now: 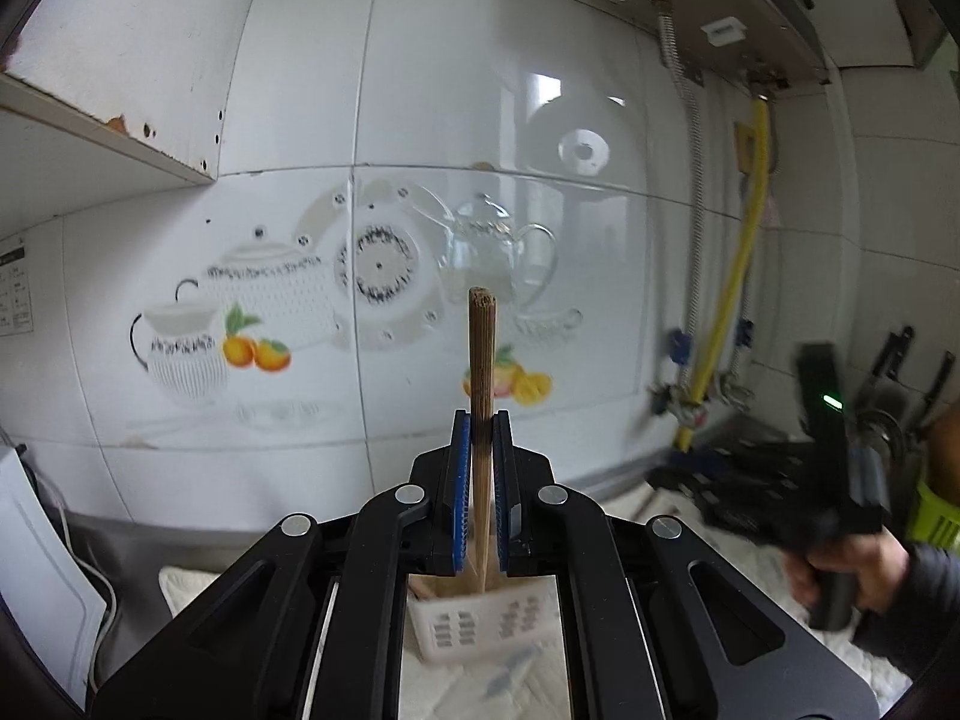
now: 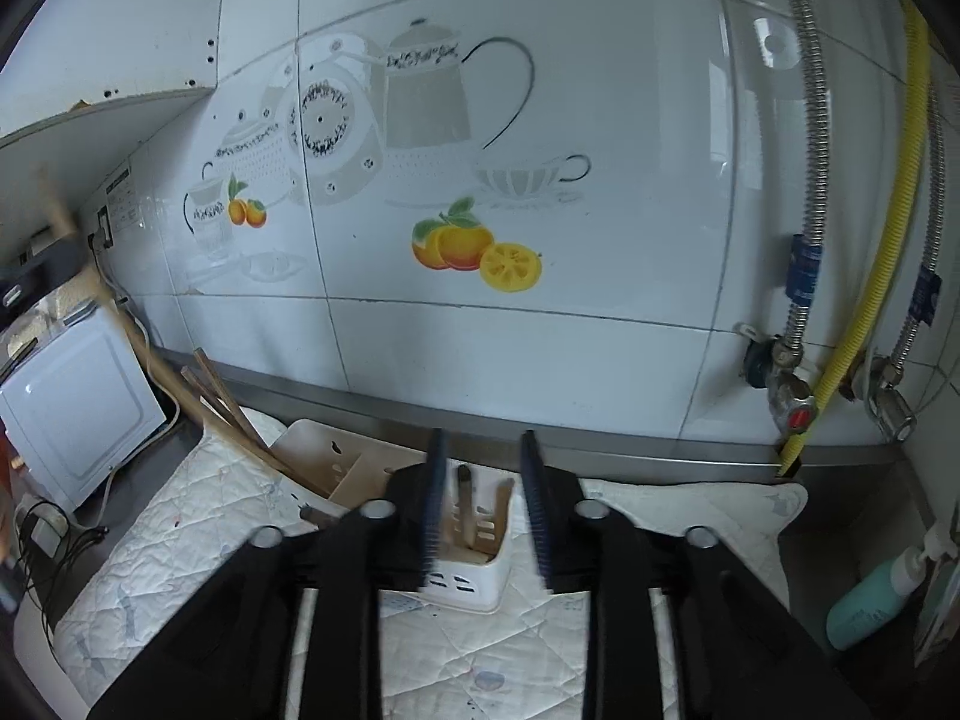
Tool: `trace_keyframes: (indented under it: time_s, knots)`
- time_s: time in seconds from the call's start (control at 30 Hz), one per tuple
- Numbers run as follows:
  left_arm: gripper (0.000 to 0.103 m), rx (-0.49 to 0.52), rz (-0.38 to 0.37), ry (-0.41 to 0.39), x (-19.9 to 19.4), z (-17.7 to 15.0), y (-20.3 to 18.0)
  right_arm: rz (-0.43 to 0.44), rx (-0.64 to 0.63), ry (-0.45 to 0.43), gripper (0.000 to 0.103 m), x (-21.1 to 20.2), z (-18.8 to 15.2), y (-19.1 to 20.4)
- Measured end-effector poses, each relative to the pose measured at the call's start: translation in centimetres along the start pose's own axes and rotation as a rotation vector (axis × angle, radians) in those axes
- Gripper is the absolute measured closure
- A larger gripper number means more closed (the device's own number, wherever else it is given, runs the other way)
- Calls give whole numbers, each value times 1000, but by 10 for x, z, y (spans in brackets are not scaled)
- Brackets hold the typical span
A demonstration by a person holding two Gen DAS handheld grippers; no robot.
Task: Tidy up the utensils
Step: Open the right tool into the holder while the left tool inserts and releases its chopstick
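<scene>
My left gripper [image 1: 482, 420] is shut on a bundle of wooden chopsticks [image 1: 482, 354] and holds it upright above a white slotted utensil holder [image 1: 480, 618]. The bundle's lower end reaches into the holder. My right gripper [image 2: 482, 441] is open and empty, just above and in front of the same white holder [image 2: 468, 582], which has a dark-handled utensil [image 2: 464, 498] standing in it. Several wooden chopsticks [image 2: 222, 396] lean out of the holder's left compartment. In the left wrist view the right gripper [image 1: 834, 462] appears blurred at the far right, held by a hand.
The holder stands on a quilted white cloth [image 2: 198, 540] on the counter by the tiled wall. A white appliance [image 2: 72, 402] with cables sits left. Pipes, a yellow hose [image 2: 870, 276] and valves are at right, with a teal bottle [image 2: 864, 606] in the corner.
</scene>
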State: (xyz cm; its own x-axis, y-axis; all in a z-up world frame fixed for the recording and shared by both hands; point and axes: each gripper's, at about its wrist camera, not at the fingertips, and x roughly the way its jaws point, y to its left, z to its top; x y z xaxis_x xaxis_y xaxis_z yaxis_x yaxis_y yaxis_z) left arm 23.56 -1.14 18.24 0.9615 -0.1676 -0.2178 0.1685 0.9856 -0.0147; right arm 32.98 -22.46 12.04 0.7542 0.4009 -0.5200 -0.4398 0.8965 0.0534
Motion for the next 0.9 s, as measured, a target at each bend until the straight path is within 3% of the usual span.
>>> trace_keyframes:
  time_s: [0.17,0.4,0.7,0.9]
  knots:
    - [98,-10,39,-10,22,5,4,-18,-14,-42,74,-27,-13,-4]
    - [98,-63,41,48,50,-19,15,2,-44,-58,71,-58,-52,9]
    - [97,-82,38,141,76,-46,24,81,1,-18,71,-75,-112,33]
    - [95,-87,23,154,75,-52,26,97,39,13,71,-85,-147,47]
